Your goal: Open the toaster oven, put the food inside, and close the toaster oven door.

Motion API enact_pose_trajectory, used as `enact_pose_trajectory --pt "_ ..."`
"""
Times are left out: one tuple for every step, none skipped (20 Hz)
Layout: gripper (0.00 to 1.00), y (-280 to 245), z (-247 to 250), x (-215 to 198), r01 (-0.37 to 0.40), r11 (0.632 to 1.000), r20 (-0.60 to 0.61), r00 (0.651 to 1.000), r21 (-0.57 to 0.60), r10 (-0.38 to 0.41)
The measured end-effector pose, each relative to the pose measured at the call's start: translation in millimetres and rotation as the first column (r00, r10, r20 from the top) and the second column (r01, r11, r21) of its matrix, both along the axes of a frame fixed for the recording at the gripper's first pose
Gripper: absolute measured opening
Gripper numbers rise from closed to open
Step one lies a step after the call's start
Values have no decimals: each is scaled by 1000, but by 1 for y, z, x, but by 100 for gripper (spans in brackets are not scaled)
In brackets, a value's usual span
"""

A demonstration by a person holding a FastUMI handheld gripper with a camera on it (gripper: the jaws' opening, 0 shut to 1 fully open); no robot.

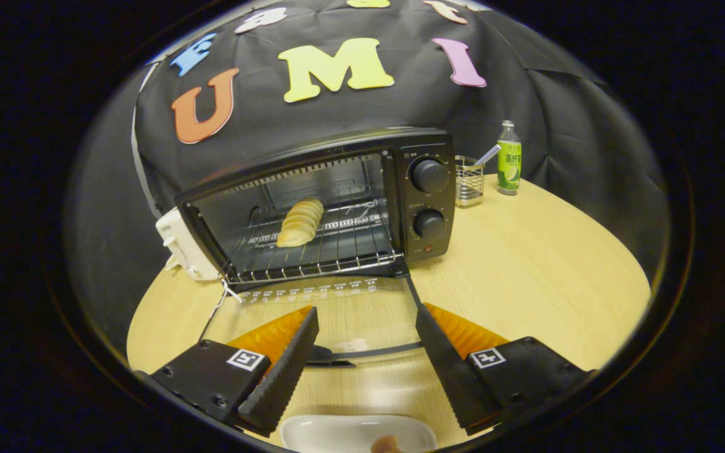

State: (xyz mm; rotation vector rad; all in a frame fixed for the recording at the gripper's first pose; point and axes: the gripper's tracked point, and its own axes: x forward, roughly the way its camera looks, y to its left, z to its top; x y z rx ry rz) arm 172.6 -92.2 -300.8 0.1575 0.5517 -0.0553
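Gripper view looks at the toaster oven (331, 207) on a wooden table (526, 270), its glass door (312, 314) folded down flat toward the gripper (365, 330). A bread roll (301, 222) lies on the oven's wire rack (331, 251). The fingers stand spread apart over the door, gripping nothing. Right of the oven stand a wire basket (469, 182) and a green bottle (509, 158). A white plate (337, 434) sits nearest, between the fingers.

We see even, moderate overhead light on the counter (526, 264), soft glare on the toaster oven's open glass door (337, 314), strong fisheye bending outward, and slight blur nearest us.
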Motion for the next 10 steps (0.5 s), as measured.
enact_pose_trajectory --pt "100 4 -5 -9 3 1000 -15 1000 -2 -3" --pt "100 12 -9 -18 -9 1000 -23 1000 5 9" --pt "100 21 -10 -24 -22 1000 -16 1000 14 23" --pt "100 29 -12 -29 -34 999 -10 999 7 34" --pt "100 37 -16 -33 -51 999 -16 999 -8 50" --pt "100 49 -23 -36 -74 997 -26 997 -13 73" --pt "100 59 -29 -39 -90 996 -38 995 -13 90" --pt "100 68 -36 -39 -103 995 -51 993 -16 102" --pt "100 74 -40 -38 -105 994 -61 993 -6 104" --pt "100 81 -45 -35 -102 995 -64 993 16 103"
